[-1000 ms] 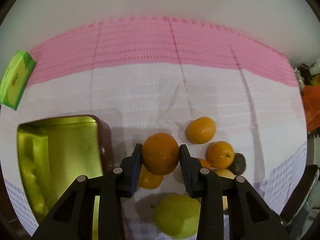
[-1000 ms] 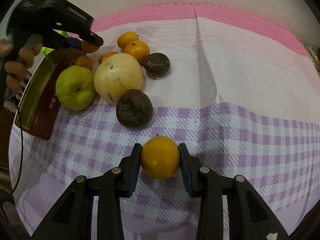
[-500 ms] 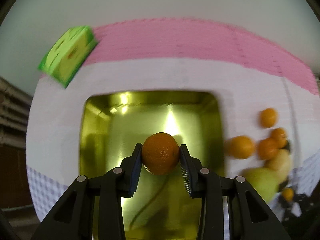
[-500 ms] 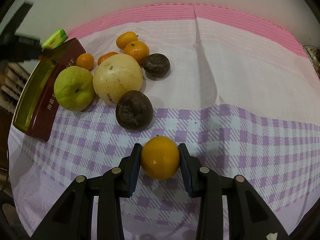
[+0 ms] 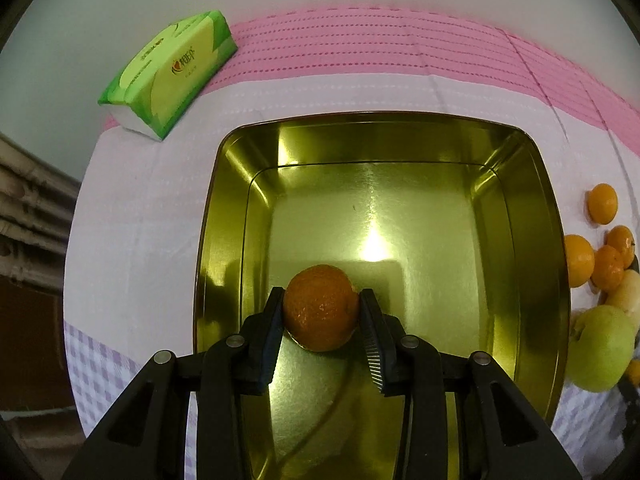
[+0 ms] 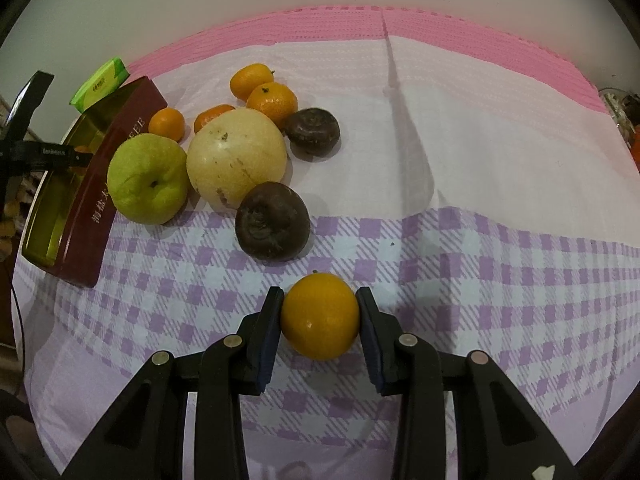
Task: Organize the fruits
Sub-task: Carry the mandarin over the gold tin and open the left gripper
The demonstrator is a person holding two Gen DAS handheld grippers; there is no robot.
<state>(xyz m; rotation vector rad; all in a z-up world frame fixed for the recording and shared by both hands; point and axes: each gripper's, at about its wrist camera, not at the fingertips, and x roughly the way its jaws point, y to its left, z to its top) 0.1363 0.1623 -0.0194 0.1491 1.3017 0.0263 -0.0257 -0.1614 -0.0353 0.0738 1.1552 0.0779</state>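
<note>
My left gripper (image 5: 321,312) is shut on a dark orange mandarin (image 5: 321,307) and holds it inside the open gold tin (image 5: 520,216), low over its floor. My right gripper (image 6: 319,317) is shut on a yellow-orange mandarin (image 6: 319,316) just above the purple checked cloth. In the right wrist view the tin (image 6: 100,196), with dark red walls, lies at the left. Beside it lie a green pear (image 6: 148,178), a pale round pear (image 6: 237,157), two dark brown fruits (image 6: 272,226) and several mandarins (image 6: 272,100).
A green tissue pack (image 5: 172,74) lies behind the tin at the table's far left, by the wall. The pink band of the cloth (image 6: 460,36) runs along the back. Clutter stands at the far right edge (image 6: 624,108). The table edge drops off left of the tin.
My left gripper has carried the dark orange mandarin from the fruit pile leftwards to over the tin and then lower into it. My right gripper has stayed still with its mandarin.
</note>
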